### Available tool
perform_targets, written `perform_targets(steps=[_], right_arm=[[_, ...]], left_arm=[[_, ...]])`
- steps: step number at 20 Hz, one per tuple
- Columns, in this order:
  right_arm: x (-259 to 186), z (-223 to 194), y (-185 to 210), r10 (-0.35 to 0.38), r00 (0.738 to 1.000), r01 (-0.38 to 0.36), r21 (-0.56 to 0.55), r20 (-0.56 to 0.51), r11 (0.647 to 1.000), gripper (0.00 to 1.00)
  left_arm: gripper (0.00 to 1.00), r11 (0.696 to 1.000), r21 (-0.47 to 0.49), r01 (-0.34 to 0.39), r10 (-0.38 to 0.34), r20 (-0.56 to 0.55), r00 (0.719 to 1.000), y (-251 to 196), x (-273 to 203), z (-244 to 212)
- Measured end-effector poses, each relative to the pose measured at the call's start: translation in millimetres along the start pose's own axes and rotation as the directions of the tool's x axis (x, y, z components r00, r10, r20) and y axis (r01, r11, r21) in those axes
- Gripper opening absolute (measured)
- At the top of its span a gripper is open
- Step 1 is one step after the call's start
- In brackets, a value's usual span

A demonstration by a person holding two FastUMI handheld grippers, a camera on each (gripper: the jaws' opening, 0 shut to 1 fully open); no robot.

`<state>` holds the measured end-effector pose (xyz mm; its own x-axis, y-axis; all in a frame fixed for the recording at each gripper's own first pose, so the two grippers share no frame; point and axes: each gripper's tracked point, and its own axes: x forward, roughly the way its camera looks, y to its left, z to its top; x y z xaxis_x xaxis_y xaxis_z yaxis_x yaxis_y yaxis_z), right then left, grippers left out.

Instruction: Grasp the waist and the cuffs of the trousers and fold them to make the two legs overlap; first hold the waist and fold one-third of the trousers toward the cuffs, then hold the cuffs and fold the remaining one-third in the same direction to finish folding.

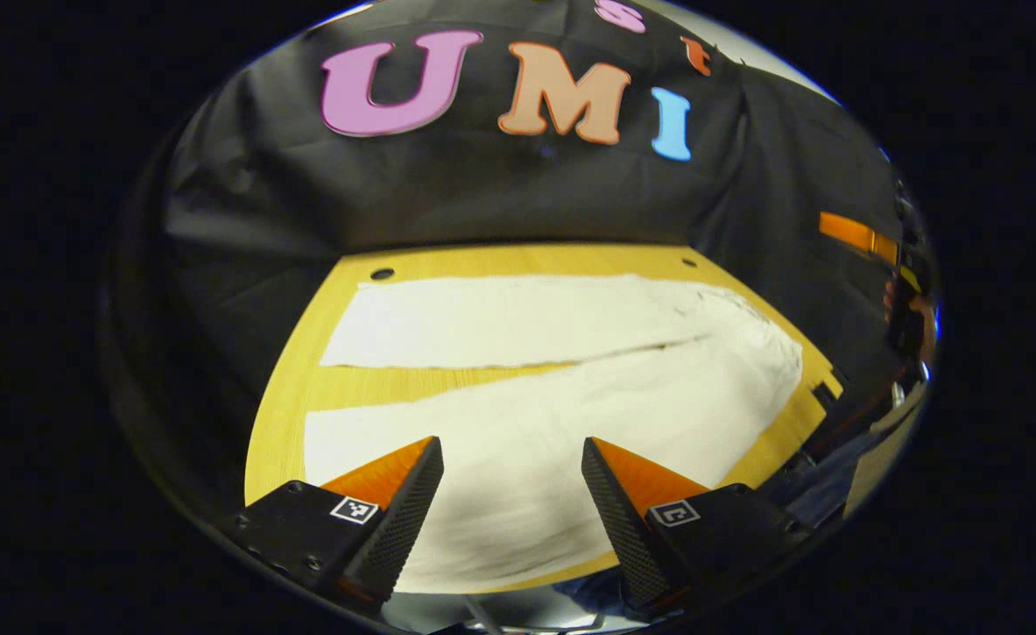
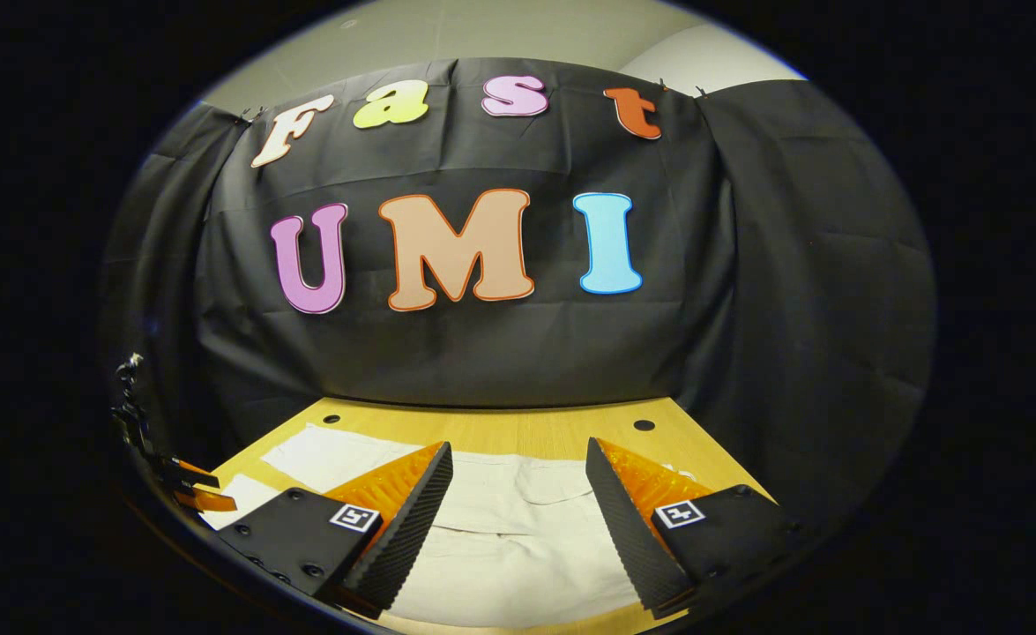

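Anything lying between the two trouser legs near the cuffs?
No object: in the left gripper view a bare wedge of the wooden table shows between the two legs of the white trousers, narrowing toward the waist.

My right hand-held gripper [image 2: 518,503] hung with its fingers spread wide apart above the pale trousers [image 2: 518,538], gripping nothing. The trousers lay flat on the wooden desk [image 2: 518,428], stretching away to the left. Two small dark holes sat near the desk's far edge. At the far left, my other hand-held gripper [image 2: 187,485] poked in beside the trousers.
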<state>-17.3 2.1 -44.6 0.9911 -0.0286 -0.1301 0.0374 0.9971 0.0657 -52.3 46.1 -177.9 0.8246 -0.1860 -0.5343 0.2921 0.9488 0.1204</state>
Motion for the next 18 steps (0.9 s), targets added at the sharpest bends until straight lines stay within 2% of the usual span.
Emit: perform_targets(steps=[4,7,11,14,18], right_arm=[[-3.7,-11.9,-0.1,-0.001,1.0,0.0,-0.027,-0.028,1.0,0.98],[-5.5,-19.9,0.2,-0.005,0.999,0.004,-0.036,-0.046,0.999,0.97],[-9.5,-23.7,-5.3,-0.025,0.998,0.023,-0.038,-0.054,0.999,0.97],[-12.7,-26.9,-12.5,-0.048,0.997,0.046,-0.03,-0.067,0.998,0.98],[-17.4,-33.4,-24.7,-0.078,0.994,0.077,-0.024,-0.079,0.997,0.98]], left_arm=[[0.95,0.992,0.072,0.104,-0.092,-0.157,0.983,2.4,-4.2,-41.8],[0.95,0.972,0.146,0.184,-0.137,-0.281,0.95,4.1,-9.0,-68.9],[0.96,0.918,0.273,0.289,-0.152,-0.431,0.889,9.2,-22.6,-93.0],[0.96,0.882,0.308,0.356,-0.16,-0.516,0.842,8.4,-34.2,-101.6],[0.94,0.853,0.349,0.388,-0.139,-0.565,0.814,7.6,-33.1,-119.9]])
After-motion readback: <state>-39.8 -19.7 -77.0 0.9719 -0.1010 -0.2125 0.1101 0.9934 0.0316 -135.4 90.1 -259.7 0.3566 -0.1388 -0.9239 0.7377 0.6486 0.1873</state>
